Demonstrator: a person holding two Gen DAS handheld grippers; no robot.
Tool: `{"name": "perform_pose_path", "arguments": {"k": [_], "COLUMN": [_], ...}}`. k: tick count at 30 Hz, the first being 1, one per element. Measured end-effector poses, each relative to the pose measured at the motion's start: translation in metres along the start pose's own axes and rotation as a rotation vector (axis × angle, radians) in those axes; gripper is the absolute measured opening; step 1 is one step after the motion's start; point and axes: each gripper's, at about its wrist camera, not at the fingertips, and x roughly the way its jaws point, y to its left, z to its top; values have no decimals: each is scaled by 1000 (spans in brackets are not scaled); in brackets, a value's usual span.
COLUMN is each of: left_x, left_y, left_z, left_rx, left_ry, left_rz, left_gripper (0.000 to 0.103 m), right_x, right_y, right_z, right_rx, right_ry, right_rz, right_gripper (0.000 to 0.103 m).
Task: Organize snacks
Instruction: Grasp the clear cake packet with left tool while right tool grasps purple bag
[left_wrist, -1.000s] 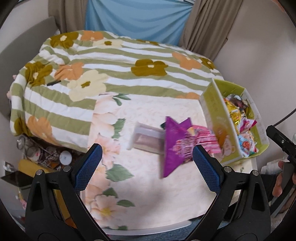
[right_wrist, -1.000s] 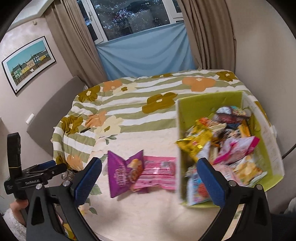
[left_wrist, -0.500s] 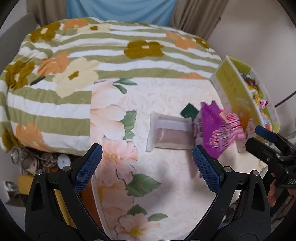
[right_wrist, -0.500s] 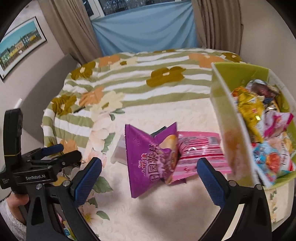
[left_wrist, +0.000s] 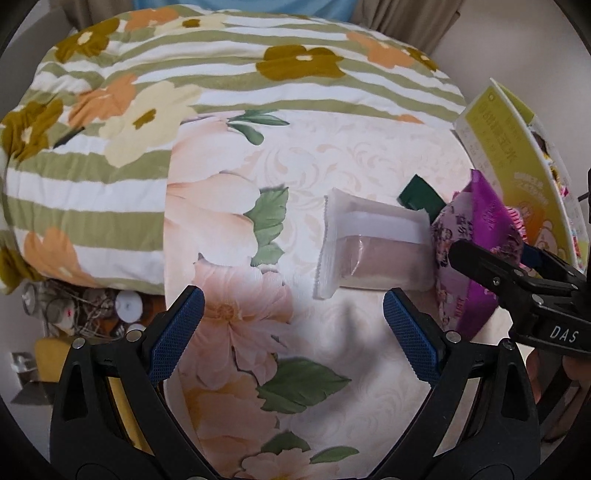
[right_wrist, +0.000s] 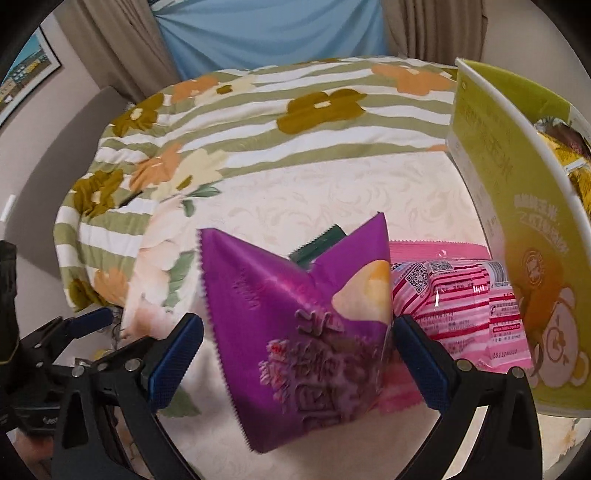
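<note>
The purple snack bag (right_wrist: 306, 332) lies on the bench (right_wrist: 332, 192) beside the green box (right_wrist: 517, 229), between our right tongs (right_wrist: 295, 354), spread wide. Left tongs (left_wrist: 291, 332) gape empty. Closing carelessly, we could also pinch the pink packet (right_wrist: 461, 302) touching it.

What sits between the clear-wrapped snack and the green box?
In the left wrist view, the purple packet stands between the clear-wrapped snack and the green box, with a dark green packet corner behind it and the pink packet alongside.
</note>
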Motion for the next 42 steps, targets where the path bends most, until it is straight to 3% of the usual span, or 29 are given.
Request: {"name": "perform_pose_path", "arguments": {"k": [2, 5, 7, 10, 24, 32, 42], "left_x": [4, 8, 11, 17, 53, 70, 76], "left_y": [-5, -13, -20, -32, -90, -83, -79], "left_z": [2, 5, 8, 14, 28, 34, 32], "left_rx": [9, 22, 26, 48, 162, 118, 124], "left_ry": [4, 7, 8, 18, 68, 113, 115], "left_rz": [6, 8, 4, 5, 33, 12, 0], "left_gripper": [97, 97, 97, 97, 97, 98, 95], "right_x": [3, 2, 0, -2, -19, -16, -8], "right_y": [-5, -14, -20, -30, -59, -63, -60], "right_z": [-1, -2, -1, -1, 7, 10, 15], "right_rx": [14, 7, -10, 11, 116, 116, 94], "right_ry": [8, 21, 36, 54, 66, 77, 93], "right_rz": [15, 40, 39, 93, 232, 246, 257], "right_gripper": [101, 84, 67, 63, 59, 58, 58]}}
